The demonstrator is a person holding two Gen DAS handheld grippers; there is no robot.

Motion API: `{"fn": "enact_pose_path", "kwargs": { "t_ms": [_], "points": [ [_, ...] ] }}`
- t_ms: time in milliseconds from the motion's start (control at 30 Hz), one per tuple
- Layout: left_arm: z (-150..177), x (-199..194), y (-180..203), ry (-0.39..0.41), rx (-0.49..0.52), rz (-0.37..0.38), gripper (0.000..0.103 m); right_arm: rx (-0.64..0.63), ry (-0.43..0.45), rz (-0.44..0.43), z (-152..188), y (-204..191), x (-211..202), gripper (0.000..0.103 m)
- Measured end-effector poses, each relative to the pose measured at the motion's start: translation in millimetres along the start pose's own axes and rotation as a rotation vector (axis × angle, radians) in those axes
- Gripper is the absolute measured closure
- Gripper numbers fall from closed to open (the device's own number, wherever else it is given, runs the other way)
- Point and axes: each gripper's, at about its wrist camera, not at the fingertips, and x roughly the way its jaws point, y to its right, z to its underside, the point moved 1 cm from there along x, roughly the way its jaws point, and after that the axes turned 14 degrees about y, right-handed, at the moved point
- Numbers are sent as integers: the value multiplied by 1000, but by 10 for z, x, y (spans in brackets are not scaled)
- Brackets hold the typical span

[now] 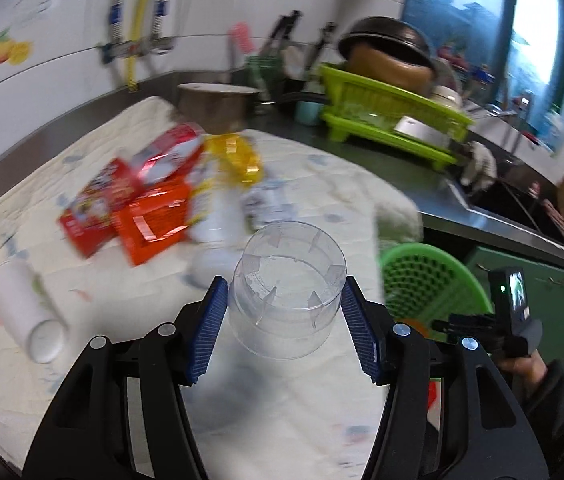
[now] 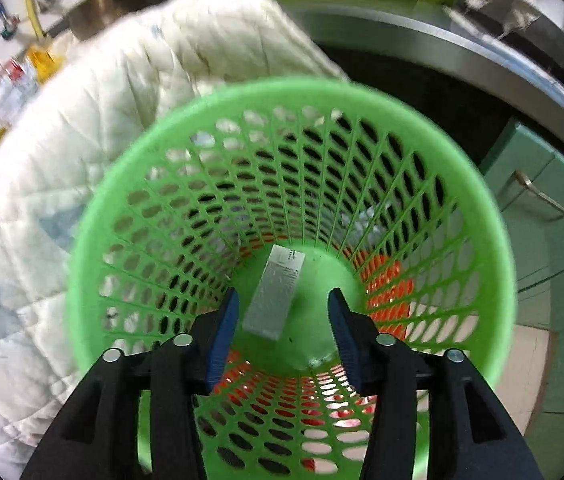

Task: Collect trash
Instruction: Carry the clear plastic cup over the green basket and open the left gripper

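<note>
My left gripper (image 1: 284, 300) is shut on a clear plastic cup (image 1: 287, 292) and holds it above the white quilted cloth (image 1: 82, 308). Behind it lie red and orange snack boxes (image 1: 130, 208), a yellow wrapper (image 1: 238, 156) and a white tube (image 1: 26, 312). My right gripper (image 2: 282, 304) is open and empty over the mouth of the green mesh basket (image 2: 478, 216). A grey-white carton (image 2: 276, 292) lies on the basket's bottom, apart from the pads. The basket (image 1: 426, 276) and the right gripper's camera (image 1: 512, 292) show at the right of the left wrist view.
A green dish rack (image 1: 386, 120) with pots stands at the back of the steel counter (image 1: 482, 216). A sink lies to the right. Green cabinet doors (image 2: 554, 216) stand behind the basket. The cloth's edge (image 2: 82, 120) hangs against the basket's left side.
</note>
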Motion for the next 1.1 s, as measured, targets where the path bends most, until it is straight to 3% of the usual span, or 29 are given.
{"fn": "enact_pose_path", "kwargs": {
  "t_ms": [367, 567, 833, 867, 1100],
  "points": [
    [213, 403, 1012, -91, 85, 146, 45, -28, 211, 22, -166, 171, -1156, 41],
    [384, 720, 1515, -161, 127, 200, 44, -13, 303, 27, -122, 335, -1674, 40],
    [578, 1025, 1924, -235, 150, 239, 42, -15, 375, 48, -127, 446, -1929, 37],
    [595, 1040, 1948, -241, 148, 243, 37, -18, 382, 52, -133, 451, -1954, 37],
    [592, 979, 2002, -222, 160, 243, 30, -18, 407, 38, -146, 458, -2055, 37]
  ]
}}
